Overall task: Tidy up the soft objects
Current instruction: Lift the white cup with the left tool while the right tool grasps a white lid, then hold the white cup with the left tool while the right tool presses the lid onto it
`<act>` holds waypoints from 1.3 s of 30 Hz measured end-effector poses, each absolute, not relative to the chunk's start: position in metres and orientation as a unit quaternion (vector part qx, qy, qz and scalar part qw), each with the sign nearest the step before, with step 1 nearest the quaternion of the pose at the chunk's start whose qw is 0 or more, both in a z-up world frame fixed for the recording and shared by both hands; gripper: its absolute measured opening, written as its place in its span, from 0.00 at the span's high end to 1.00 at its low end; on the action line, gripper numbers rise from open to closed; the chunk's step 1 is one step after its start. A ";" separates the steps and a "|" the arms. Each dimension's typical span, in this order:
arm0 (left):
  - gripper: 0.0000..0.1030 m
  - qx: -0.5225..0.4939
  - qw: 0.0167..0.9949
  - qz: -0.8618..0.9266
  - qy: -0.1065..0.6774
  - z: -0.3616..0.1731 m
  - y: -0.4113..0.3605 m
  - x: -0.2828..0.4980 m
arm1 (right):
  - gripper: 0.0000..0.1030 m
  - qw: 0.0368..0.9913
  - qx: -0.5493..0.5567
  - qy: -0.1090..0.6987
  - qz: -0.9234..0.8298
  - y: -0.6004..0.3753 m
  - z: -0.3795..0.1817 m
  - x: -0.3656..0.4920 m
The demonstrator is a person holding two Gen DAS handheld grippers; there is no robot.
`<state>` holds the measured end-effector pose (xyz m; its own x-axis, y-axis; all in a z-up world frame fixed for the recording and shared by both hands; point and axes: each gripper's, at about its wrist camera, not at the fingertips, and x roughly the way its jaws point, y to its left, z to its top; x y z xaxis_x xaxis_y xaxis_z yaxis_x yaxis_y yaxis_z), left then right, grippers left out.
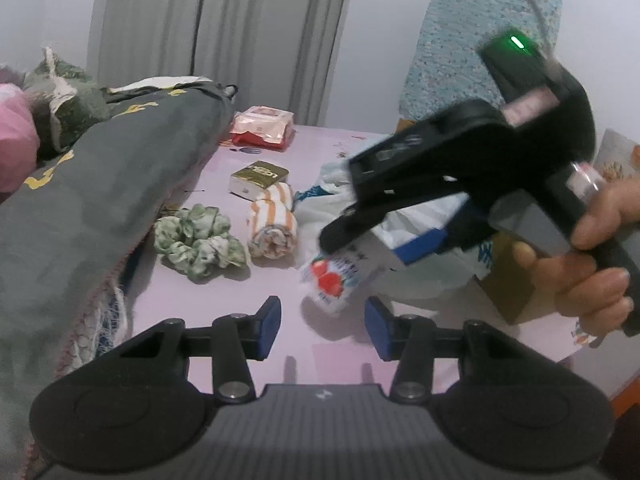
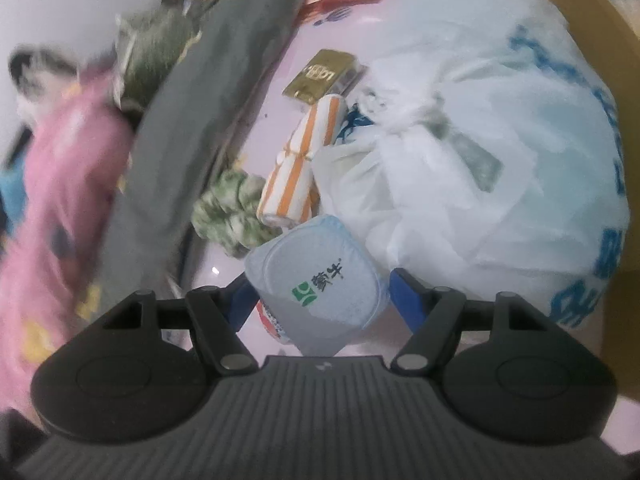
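Note:
A small yogurt cup [image 2: 318, 284] with a pale lid and a green logo sits between the blue pads of my right gripper [image 2: 320, 300], which is shut on it. In the left wrist view the same cup [image 1: 338, 280] shows strawberry print and hangs tilted above the pink bed sheet [image 1: 288, 280], held by the right gripper [image 1: 384, 240] in a person's hand [image 1: 600, 264]. My left gripper [image 1: 322, 328] stands open and empty just in front of the cup. A green scrunchie [image 1: 200, 246] and a rolled orange-striped towel [image 1: 274, 220] lie on the sheet.
A gold box [image 1: 259, 178] and a pink wipes pack [image 1: 264, 126] lie farther back. A grey garment [image 1: 100, 200] is heaped along the left. A white plastic bag [image 2: 480, 140] with blue print fills the right, beside a cardboard box [image 1: 508, 280].

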<state>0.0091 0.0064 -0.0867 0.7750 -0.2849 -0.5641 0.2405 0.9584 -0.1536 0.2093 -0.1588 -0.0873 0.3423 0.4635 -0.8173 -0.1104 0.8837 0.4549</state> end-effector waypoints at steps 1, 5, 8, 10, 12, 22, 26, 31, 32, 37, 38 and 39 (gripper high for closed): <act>0.54 -0.032 0.942 -0.141 0.304 -0.089 0.004 0.008 | 0.32 0.808 0.139 0.545 0.178 -0.152 -0.086 0.208; 0.54 -0.026 0.941 -0.140 0.307 -0.095 -0.001 0.009 | 0.32 0.817 0.080 0.541 0.184 -0.128 -0.085 0.202; 0.54 -0.022 0.941 -0.132 0.310 -0.099 -0.002 0.011 | 0.30 0.826 0.048 0.526 0.196 -0.112 -0.077 0.196; 0.54 -0.016 0.942 -0.123 0.311 -0.100 -0.001 0.012 | 0.28 0.829 0.042 0.518 0.209 -0.109 -0.072 0.192; 0.53 -0.012 0.944 -0.116 0.310 -0.101 0.000 0.012 | 0.29 0.825 0.057 0.515 0.224 -0.109 -0.068 0.188; 0.53 -0.006 0.944 -0.112 0.310 -0.105 0.000 0.017 | 0.40 0.794 0.180 0.523 0.250 -0.126 -0.084 0.183; 0.52 -0.003 0.945 -0.110 0.308 -0.103 -0.004 0.020 | 0.55 0.786 0.210 0.524 0.251 -0.134 -0.095 0.186; 0.53 -0.015 0.946 -0.100 0.308 -0.100 -0.001 0.027 | 0.67 0.774 0.237 0.530 0.254 -0.142 -0.103 0.190; 0.53 -0.018 0.946 -0.100 0.307 -0.099 0.000 0.027 | 0.67 0.772 0.240 0.530 0.255 -0.143 -0.103 0.190; 0.53 -0.014 0.949 -0.093 0.301 -0.093 -0.001 0.026 | 0.67 0.769 0.248 0.528 0.261 -0.143 -0.100 0.190; 0.53 -0.012 0.950 -0.091 0.299 -0.091 -0.002 0.026 | 0.67 0.769 0.250 0.527 0.262 -0.143 -0.099 0.190; 0.53 -0.010 0.951 -0.090 0.296 -0.089 -0.002 0.026 | 0.67 0.769 0.251 0.525 0.264 -0.143 -0.098 0.190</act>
